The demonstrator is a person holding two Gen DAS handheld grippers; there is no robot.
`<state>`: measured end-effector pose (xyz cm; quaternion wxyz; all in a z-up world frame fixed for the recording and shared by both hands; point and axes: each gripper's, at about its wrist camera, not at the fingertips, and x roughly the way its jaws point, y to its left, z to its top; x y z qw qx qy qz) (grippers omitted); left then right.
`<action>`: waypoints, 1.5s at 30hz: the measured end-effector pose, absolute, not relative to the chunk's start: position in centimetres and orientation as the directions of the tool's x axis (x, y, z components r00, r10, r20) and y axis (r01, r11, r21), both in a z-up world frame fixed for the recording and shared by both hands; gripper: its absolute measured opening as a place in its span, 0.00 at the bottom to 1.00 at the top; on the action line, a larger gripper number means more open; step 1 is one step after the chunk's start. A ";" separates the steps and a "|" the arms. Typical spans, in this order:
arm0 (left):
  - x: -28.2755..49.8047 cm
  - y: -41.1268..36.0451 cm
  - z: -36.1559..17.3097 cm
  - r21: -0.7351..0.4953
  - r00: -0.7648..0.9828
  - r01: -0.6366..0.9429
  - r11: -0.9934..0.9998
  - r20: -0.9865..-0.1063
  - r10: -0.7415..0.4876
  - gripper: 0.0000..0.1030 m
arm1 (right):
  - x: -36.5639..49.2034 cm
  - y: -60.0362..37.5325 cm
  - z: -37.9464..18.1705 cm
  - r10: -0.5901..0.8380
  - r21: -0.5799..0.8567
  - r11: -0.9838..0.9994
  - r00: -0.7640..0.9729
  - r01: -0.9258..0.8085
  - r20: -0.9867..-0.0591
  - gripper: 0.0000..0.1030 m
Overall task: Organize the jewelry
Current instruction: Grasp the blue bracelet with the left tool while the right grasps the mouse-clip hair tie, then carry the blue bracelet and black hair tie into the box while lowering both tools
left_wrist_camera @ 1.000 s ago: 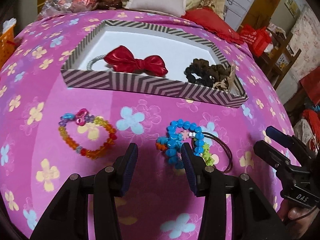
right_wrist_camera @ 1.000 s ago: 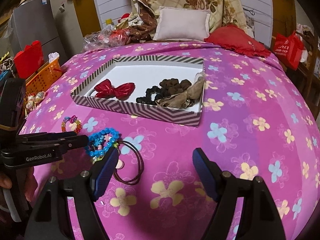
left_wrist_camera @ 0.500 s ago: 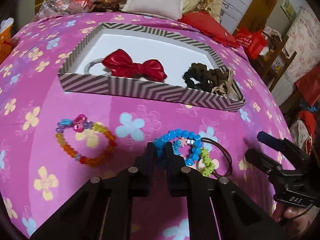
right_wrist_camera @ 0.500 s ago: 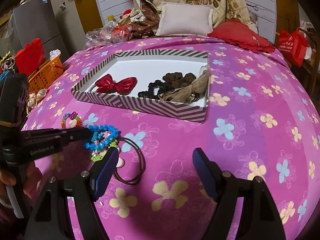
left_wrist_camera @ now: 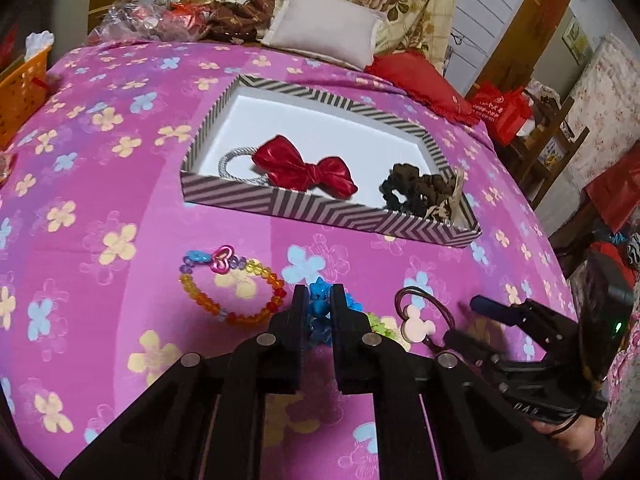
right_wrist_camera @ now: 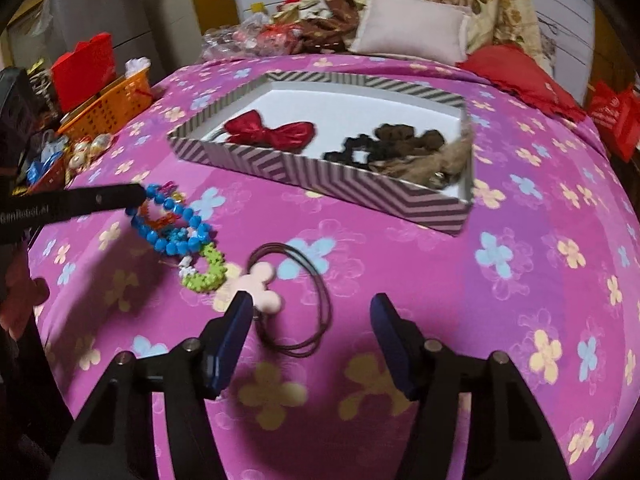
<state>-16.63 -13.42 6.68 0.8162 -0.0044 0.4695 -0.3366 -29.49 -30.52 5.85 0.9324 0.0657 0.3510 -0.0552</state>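
The left gripper has its fingers pinched on the blue bead bracelet, which hangs lifted above the pink flowered bedspread — a green star bracelet trails beneath it. The right gripper hovers with fingers spread wide, holding nothing, over the brown cord necklace with its pink mouse-head charm. The multicolored bead bracelet lies near the striped box.

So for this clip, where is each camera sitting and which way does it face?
Left wrist: on the left gripper, looking along its fingers at the striped box; it is shut on the blue bracelet, right gripper at the edge.
Right wrist: on the open right gripper, above the Mickey hair tie; left gripper at the left.
Both show the box, bracelet and hair tie.
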 end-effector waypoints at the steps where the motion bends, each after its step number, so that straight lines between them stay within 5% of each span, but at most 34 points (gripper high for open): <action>1: -16.6 -13.3 6.9 -0.325 0.336 0.544 0.774 -0.761 -0.555 0.00 | -29.4 -30.3 5.8 -0.053 0.078 0.987 0.747 0.140 -0.663 0.62; 13: -16.5 -11.6 9.0 -0.320 0.389 0.522 0.791 -0.736 -0.554 0.00 | -26.6 -27.2 4.3 -0.067 -0.048 0.998 0.720 0.048 -0.691 0.61; 15: -16.5 -11.2 9.2 -0.317 0.401 0.516 0.796 -0.732 -0.551 0.00 | -26.7 -27.3 4.4 -0.067 -0.047 0.998 0.730 0.048 -0.680 0.52; 17: -16.5 -10.8 9.4 -0.321 0.405 0.510 0.798 -0.729 -0.552 0.00 | -26.8 -27.5 4.4 -0.075 -0.047 0.997 0.738 0.059 -0.671 0.32; 45: -17.2 -10.3 11.8 -0.274 0.463 0.503 0.819 -0.715 -0.524 0.00 | -30.3 -28.8 10.7 -0.094 0.037 0.990 0.843 0.133 -0.530 0.32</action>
